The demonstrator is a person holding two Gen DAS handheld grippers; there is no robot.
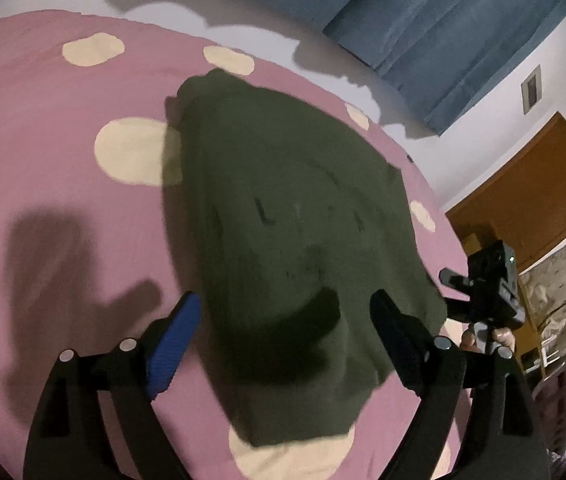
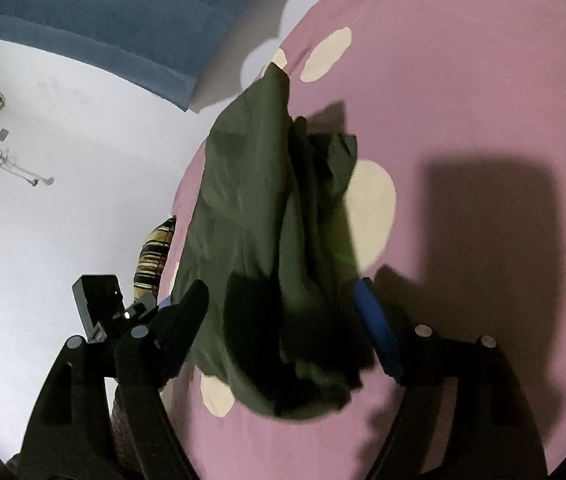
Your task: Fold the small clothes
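Observation:
A dark olive-green garment (image 1: 283, 232) lies folded over on a pink bedsheet with cream dots (image 1: 63, 140). My left gripper (image 1: 287, 304) is open, its blue-padded fingers spread on either side of the garment's near edge, holding nothing. In the right wrist view the same garment (image 2: 267, 220) lies in a long rumpled heap on the sheet (image 2: 463, 100). My right gripper (image 2: 283, 292) is open, jaws wide apart above the garment's near end, empty. The right gripper's body also shows at the right of the left wrist view (image 1: 487, 288), beside the garment's edge.
The bed edge runs along a white wall with a blue curtain (image 1: 443, 28). An orange-brown door (image 1: 531, 196) and a patterned cloth (image 1: 563, 280) are at the right. A striped cushion (image 2: 155, 256) sits by the bed edge.

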